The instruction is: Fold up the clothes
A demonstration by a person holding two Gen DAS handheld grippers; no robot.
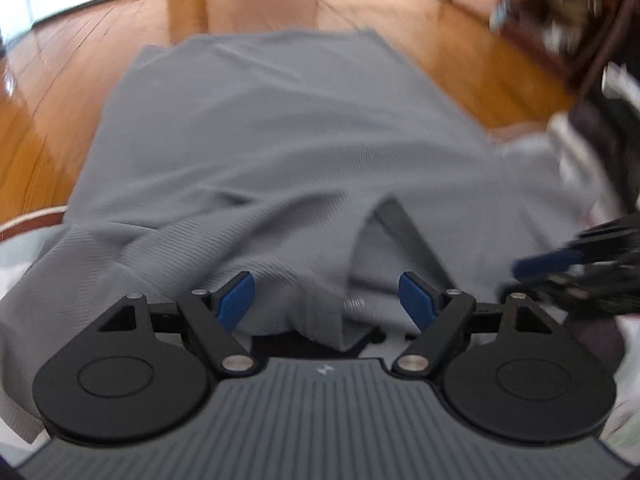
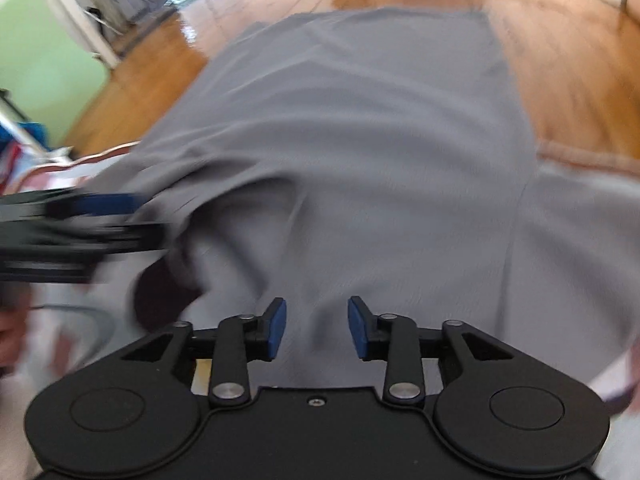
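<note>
A grey garment [image 1: 280, 140] lies stretched away from me over a wooden floor, its near end bunched and rumpled. In the left wrist view my left gripper [image 1: 327, 300] is open, blue pads wide apart, with the garment's near edge lying between and over the fingers. The right gripper [image 1: 560, 264] shows blurred at the right edge of that view. In the right wrist view the same grey garment [image 2: 360, 140] fills the middle, and my right gripper [image 2: 317, 330] stands open over its near hem. The left gripper [image 2: 88, 216] is a blur at the left.
Glossy wooden floor [image 1: 100, 80] surrounds the cloth. A pale rug with a reddish border [image 2: 580, 156] lies under the near part. A green panel [image 2: 48, 60] and coloured items stand at the left of the right wrist view; dark furniture [image 1: 580, 12] is at the upper right of the left wrist view.
</note>
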